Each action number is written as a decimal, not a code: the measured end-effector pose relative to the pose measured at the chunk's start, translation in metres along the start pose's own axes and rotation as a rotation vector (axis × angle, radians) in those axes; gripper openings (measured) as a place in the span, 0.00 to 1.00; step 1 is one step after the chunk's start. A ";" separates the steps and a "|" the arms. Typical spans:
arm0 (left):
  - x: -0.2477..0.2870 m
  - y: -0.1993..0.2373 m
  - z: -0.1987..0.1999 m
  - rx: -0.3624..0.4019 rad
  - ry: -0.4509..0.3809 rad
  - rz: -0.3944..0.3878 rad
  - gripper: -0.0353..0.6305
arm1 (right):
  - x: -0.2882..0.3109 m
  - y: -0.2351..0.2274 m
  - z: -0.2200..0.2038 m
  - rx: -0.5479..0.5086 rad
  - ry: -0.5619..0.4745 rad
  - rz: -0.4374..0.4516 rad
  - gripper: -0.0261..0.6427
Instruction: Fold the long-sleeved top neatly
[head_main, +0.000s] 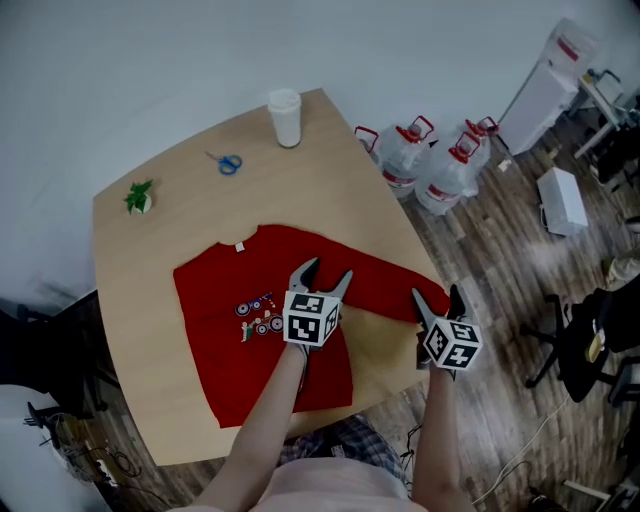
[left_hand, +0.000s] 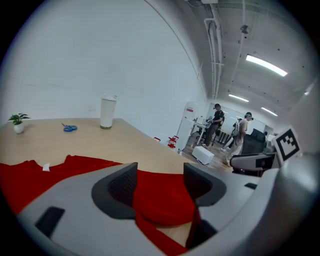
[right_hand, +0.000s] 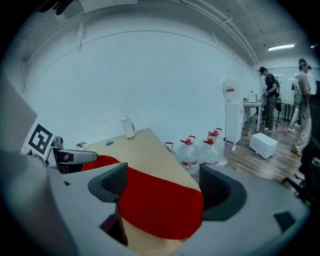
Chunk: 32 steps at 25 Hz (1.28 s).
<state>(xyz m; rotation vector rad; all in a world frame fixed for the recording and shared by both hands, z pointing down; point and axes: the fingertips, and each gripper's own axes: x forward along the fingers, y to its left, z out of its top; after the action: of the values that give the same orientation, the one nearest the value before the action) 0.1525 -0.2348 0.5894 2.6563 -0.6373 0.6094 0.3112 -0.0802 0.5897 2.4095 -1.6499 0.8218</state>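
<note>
Top (head_main: 220, 330) flat on table (head_main: 150, 240), print up, body in lower left-centre of head view. Left gripper (head_main: 325, 272) at centre, over body's right edge where sleeve (head_main: 385, 283) starts. Its jaws apart, red cloth showing in gap, pads not pressing. Sleeve's long axis runs rightward, slightly down, toward table's right edge. Right gripper (head_main: 437, 295) at sleeve's far end, jaws wide, sleeve end lying below gap, nothing clamped. Judgement: right gripper nearer sleeve end; fold likely carries sleeve leftward across body.

No wording legible; the top (head_main: 215, 330) bears only a blurred print (head_main: 262, 318).
</note>
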 end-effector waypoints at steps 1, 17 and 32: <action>0.003 -0.007 -0.001 -0.003 -0.001 -0.015 0.47 | -0.006 -0.009 -0.004 0.009 0.003 -0.019 0.69; 0.018 -0.077 -0.014 0.026 0.020 -0.112 0.63 | -0.043 -0.082 -0.080 0.085 0.132 -0.175 0.50; -0.005 -0.056 -0.024 0.016 0.033 -0.047 0.63 | -0.021 -0.076 -0.098 0.166 0.266 -0.163 0.09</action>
<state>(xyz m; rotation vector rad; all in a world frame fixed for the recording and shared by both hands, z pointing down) 0.1684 -0.1765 0.5948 2.6621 -0.5617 0.6458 0.3372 0.0054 0.6786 2.3712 -1.3182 1.2298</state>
